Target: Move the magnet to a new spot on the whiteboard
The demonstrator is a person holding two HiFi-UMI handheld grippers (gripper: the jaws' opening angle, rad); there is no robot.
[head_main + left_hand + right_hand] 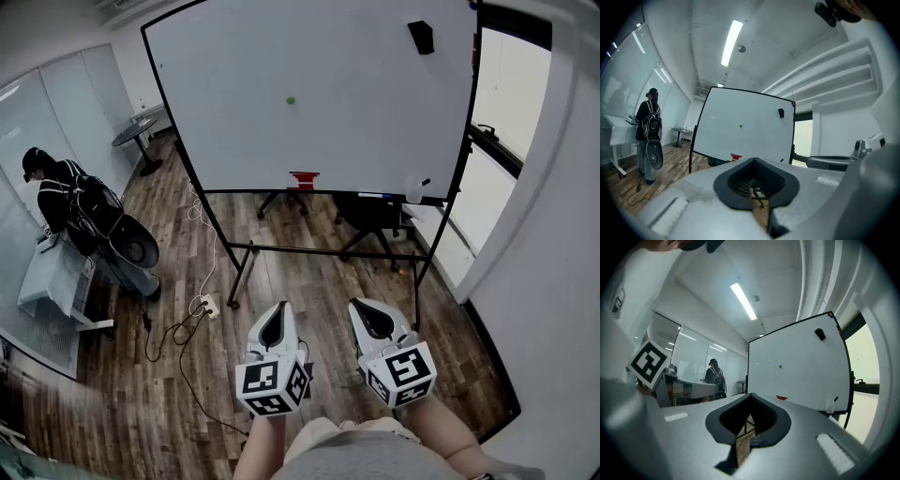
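A small green magnet (291, 100) sticks near the middle of the whiteboard (356, 131), which stands on a black wheeled frame well ahead of me. The magnet (740, 125) shows as a dot in the left gripper view, and the same magnet (780, 366) in the right gripper view. My left gripper (274, 324) and right gripper (374, 321) are held side by side low in the head view, far short of the board. Both point level at it, jaws together, holding nothing. The left gripper (754, 161) and right gripper (751, 395) look shut in their own views.
A black eraser (421, 37) sits at the board's top right and a red item (303, 178) on its bottom tray. A person with a backpack (70, 199) stands at the left by a desk. A power strip and cables (204, 306) lie on the wooden floor. A white wall (553, 281) is at right.
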